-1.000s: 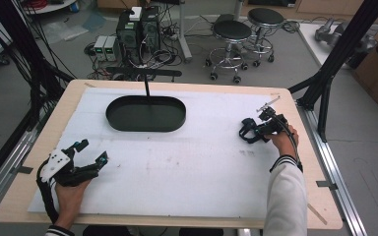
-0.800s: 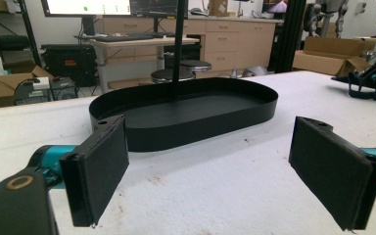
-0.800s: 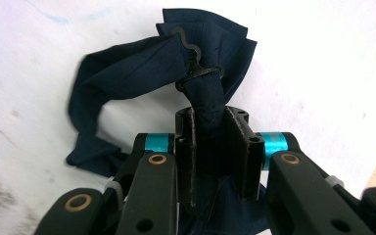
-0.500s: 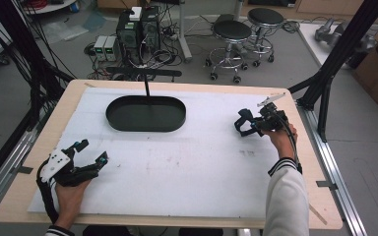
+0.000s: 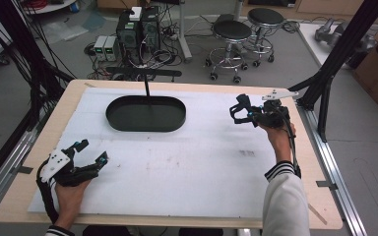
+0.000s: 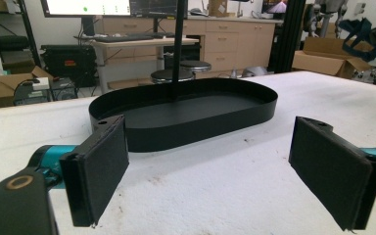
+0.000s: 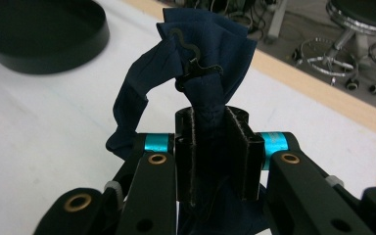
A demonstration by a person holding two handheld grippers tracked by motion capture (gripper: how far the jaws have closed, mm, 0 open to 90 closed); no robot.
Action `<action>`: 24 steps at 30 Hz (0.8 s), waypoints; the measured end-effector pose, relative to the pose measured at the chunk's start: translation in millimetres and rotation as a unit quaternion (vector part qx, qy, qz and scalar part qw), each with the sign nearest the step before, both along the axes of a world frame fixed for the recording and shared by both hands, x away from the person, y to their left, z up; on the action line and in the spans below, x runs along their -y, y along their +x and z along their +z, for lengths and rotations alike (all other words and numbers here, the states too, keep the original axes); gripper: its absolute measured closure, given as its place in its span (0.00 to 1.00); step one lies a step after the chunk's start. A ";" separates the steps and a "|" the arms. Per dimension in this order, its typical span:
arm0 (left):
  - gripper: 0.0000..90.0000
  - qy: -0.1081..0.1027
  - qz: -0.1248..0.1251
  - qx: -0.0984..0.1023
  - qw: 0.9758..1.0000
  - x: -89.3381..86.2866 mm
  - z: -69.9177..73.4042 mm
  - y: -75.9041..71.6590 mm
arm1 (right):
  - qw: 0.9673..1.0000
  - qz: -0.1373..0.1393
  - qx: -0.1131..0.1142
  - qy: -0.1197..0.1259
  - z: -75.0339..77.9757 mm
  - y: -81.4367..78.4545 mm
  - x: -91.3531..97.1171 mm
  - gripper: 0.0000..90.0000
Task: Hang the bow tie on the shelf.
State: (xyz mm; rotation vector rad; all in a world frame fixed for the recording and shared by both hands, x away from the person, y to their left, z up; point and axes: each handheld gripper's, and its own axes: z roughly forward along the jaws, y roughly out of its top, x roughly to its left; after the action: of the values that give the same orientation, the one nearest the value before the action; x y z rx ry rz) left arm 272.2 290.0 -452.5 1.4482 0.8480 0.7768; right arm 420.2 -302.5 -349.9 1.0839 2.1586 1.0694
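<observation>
My right gripper [image 5: 239, 112] hovers above the far right part of the white mat [image 5: 187, 162], shut on a dark blue cloth piece [image 7: 210, 44]. The cloth bunches up above the jaws of the right gripper [image 7: 219, 147], and a small black clip sits on it. A black oval tray [image 5: 145, 127] stands at the far middle of the mat and looks empty; it also shows as the tray [image 6: 200, 129] ahead of my left gripper [image 6: 210, 176]. My left gripper [image 5: 92, 150] rests at the near left, open, with nothing between its pads.
A thin black pole [image 5: 146, 91] rises at the tray's far side. A black frame post [image 5: 325, 83] stands by the table's right edge. Stools [image 5: 231, 34] and computer boxes [image 5: 138, 27] are on the floor beyond the table.
My right gripper has carried the blue cloth a little farther away and slightly left. The left gripper has stayed still.
</observation>
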 end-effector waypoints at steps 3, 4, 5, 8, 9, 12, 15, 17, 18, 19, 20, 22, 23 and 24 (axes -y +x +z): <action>0.17 0.000 0.000 0.000 1.000 -0.1 0.0 0.0 | 0.999 0.006 0.012 0.030 4.1 -3.5 -4.1 0.83; 0.17 0.000 0.000 0.000 1.000 -0.2 0.0 0.0 | 0.999 0.009 0.018 0.030 5.4 -4.6 -6.5 0.83; 0.17 0.000 0.000 -0.001 1.000 -0.2 0.0 0.0 | 0.999 0.010 0.020 0.030 6.3 -5.6 -8.8 0.83; 0.17 -0.001 0.000 -0.001 1.000 -0.3 0.0 0.1 | 0.998 0.019 0.033 0.040 9.9 -8.7 -18.0 0.83; 0.17 -0.002 0.000 -0.001 1.000 -0.3 0.0 0.1 | 0.998 0.023 0.040 0.044 11.2 -9.2 -21.1 0.83; 0.17 -0.001 0.000 -0.001 1.000 -0.3 0.0 0.1 | 0.997 0.031 0.048 0.051 15.5 -9.6 -31.4 0.83; 0.17 -0.001 0.000 0.000 1.000 -0.4 0.0 0.1 | 0.996 0.040 0.057 0.056 21.3 -9.7 -42.5 0.83; 0.17 -0.001 0.000 0.000 1.000 -0.5 0.0 0.1 | 0.995 0.044 0.066 0.057 25.5 -8.3 -49.5 0.83; 0.17 -0.001 0.000 0.000 1.000 -0.4 0.0 0.1 | 0.995 0.046 0.068 0.064 27.2 -8.2 -53.4 0.83; 0.17 -0.001 0.000 0.000 1.000 -0.5 0.0 0.1 | 0.994 0.048 0.071 0.068 28.8 -7.6 -57.1 0.83; 0.17 -0.001 0.000 0.000 1.000 -0.5 0.0 0.0 | 0.993 0.050 0.076 0.073 29.7 -7.3 -61.0 0.83; 0.17 -0.001 0.000 0.000 1.000 -0.5 0.0 0.0 | 0.992 0.053 0.078 0.080 30.4 -6.1 -67.9 0.83; 0.17 -0.001 -0.001 0.000 1.000 -0.6 0.0 0.1 | 0.992 0.055 0.076 0.081 30.4 -5.5 -71.0 0.83; 0.17 -0.001 -0.001 0.000 1.000 -0.5 0.0 0.1 | 0.992 0.057 0.074 0.081 30.6 -4.5 -74.8 0.83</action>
State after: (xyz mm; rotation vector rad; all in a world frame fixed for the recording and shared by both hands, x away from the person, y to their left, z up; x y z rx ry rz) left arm 272.3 290.5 -452.5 1.4467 0.8482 0.7744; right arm 415.8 -227.7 -319.4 0.9259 2.0644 1.3546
